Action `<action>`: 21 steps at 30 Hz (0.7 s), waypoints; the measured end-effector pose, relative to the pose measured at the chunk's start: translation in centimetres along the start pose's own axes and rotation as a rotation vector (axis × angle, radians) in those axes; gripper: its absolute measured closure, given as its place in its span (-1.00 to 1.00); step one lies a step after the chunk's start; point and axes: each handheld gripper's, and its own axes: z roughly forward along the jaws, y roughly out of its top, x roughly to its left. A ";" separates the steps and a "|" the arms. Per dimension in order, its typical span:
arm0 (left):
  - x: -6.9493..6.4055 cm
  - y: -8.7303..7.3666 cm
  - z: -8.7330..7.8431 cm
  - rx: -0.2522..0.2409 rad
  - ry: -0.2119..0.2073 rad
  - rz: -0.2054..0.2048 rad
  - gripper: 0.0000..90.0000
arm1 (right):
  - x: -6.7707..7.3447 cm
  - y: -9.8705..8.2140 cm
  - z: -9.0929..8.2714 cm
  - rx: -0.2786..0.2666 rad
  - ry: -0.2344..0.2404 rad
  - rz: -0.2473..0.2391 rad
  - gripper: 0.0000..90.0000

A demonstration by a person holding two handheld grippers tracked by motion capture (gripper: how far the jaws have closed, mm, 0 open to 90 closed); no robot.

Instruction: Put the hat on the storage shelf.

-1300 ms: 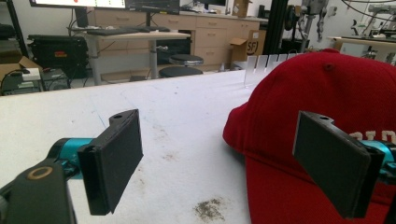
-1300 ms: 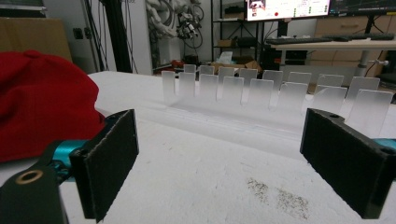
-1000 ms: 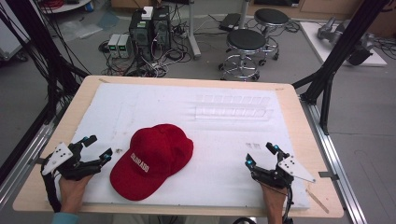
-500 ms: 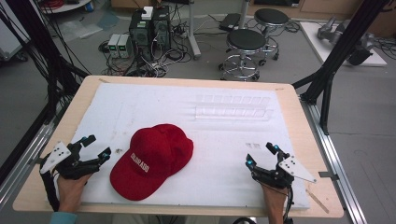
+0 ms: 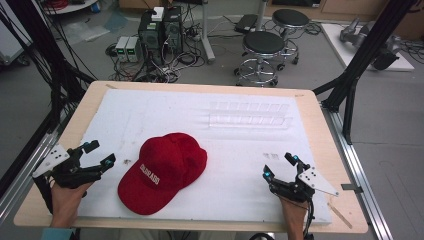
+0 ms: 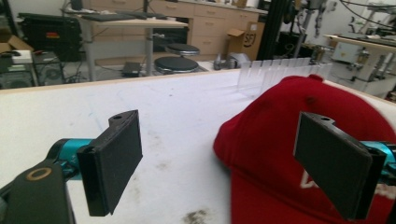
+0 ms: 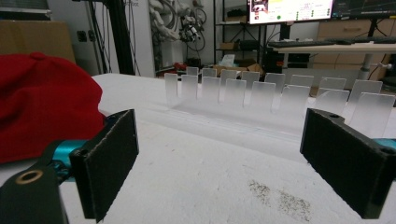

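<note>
A red cap (image 5: 165, 170) with white lettering lies on the white mat (image 5: 200, 115), brim toward the table's near edge. My left gripper (image 5: 99, 153) rests open at the near left, a short way left of the cap. In the left gripper view the cap (image 6: 289, 126) sits ahead to the right, partly behind the right jaw, with nothing between the jaws. My right gripper (image 5: 279, 166) is open at the near right, well clear of the cap. In the right gripper view the cap (image 7: 42, 102) lies at the far left.
A clear plastic slotted rack (image 5: 250, 115) stands at the mat's back right; it appears ahead in the right gripper view (image 7: 275, 98). The wooden table edge (image 5: 330, 145) frames the mat. Stools (image 5: 265, 47), computers and cables stand on the floor beyond.
My left gripper has shifted slightly left and back toward the table's near edge. The cap and the right gripper have stayed put.
</note>
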 end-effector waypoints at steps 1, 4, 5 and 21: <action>-0.2 0.3 0.1 0.005 -0.007 0.002 -0.65 | 0.0 0.0 0.0 0.000 0.001 0.001 -0.77; -0.7 1.2 0.3 0.018 -0.038 0.003 -0.66 | 0.0 0.0 0.0 0.000 0.000 0.000 -0.77; -0.9 1.5 0.5 0.023 -0.048 0.008 -0.66 | 0.0 0.0 0.0 0.000 0.000 0.000 -0.77; -4.8 4.6 4.2 0.188 -0.139 0.056 -0.66 | 0.0 0.0 -0.1 -0.008 0.000 -0.004 -0.77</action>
